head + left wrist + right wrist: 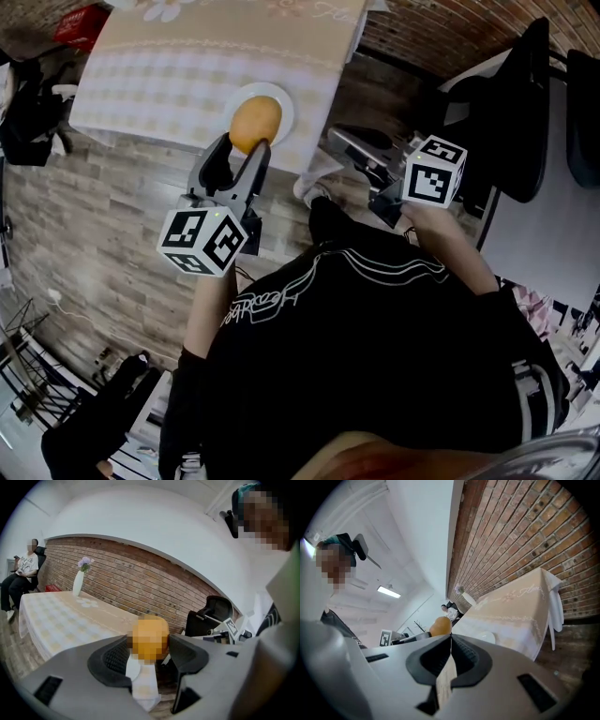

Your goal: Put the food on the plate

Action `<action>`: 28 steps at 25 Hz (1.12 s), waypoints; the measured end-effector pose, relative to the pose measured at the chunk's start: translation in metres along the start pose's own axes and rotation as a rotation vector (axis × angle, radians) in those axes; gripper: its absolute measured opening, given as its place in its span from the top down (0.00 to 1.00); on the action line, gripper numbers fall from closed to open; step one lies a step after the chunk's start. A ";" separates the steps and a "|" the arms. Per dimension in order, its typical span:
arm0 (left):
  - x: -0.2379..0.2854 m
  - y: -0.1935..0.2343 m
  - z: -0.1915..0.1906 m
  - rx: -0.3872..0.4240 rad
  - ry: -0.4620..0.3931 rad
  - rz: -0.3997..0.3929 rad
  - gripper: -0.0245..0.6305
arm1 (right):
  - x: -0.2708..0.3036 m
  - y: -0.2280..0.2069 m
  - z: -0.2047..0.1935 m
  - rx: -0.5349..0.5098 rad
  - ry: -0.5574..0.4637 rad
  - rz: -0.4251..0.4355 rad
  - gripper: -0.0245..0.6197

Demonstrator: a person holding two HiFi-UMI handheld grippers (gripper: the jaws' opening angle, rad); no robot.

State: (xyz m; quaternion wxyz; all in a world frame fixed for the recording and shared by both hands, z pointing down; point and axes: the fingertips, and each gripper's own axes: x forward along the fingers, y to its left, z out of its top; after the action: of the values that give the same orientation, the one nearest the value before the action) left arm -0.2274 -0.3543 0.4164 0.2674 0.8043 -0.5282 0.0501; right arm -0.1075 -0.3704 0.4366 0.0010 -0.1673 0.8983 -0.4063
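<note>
A round orange piece of food (255, 124) sits between the jaws of my left gripper (242, 148), which is shut on it and holds it in the air. In the head view it overlaps a white plate (282, 101) at the near edge of the table (169, 75). The left gripper view shows the food (150, 637) pressed between the two dark pads (112, 660), with floor beneath. My right gripper (337, 139) is off to the right, shut on nothing. In the right gripper view its jaws (450, 641) meet, and the bare plate (485, 638) lies beyond them.
The table carries a pale checked cloth (56, 616) and a white vase with flowers (78, 582). A brick wall (140, 583) runs behind it. A person sits at the far end (21, 573). Black office chairs (525, 103) stand to the right.
</note>
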 end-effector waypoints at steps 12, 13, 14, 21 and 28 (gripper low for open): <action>0.038 0.050 -0.025 0.010 0.073 0.073 0.57 | 0.024 -0.037 -0.001 0.044 0.030 -0.013 0.97; 0.041 0.053 -0.028 0.012 0.079 0.076 0.57 | 0.026 -0.039 -0.002 0.050 0.033 -0.013 0.97; 0.043 0.055 -0.031 0.016 0.087 0.079 0.57 | 0.027 -0.042 -0.004 0.057 0.036 -0.014 0.97; 0.058 0.071 -0.053 0.035 0.143 0.093 0.57 | 0.031 -0.063 -0.020 0.108 0.046 -0.041 0.97; 0.070 0.085 -0.074 0.036 0.188 0.106 0.57 | 0.033 -0.076 -0.035 0.144 0.065 -0.061 0.97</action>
State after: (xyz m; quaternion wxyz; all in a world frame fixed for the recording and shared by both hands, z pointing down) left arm -0.2569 -0.4018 0.5367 0.2981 0.7717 -0.5417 0.1491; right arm -0.1209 -0.4020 0.5199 -0.0286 -0.1807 0.8607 -0.4751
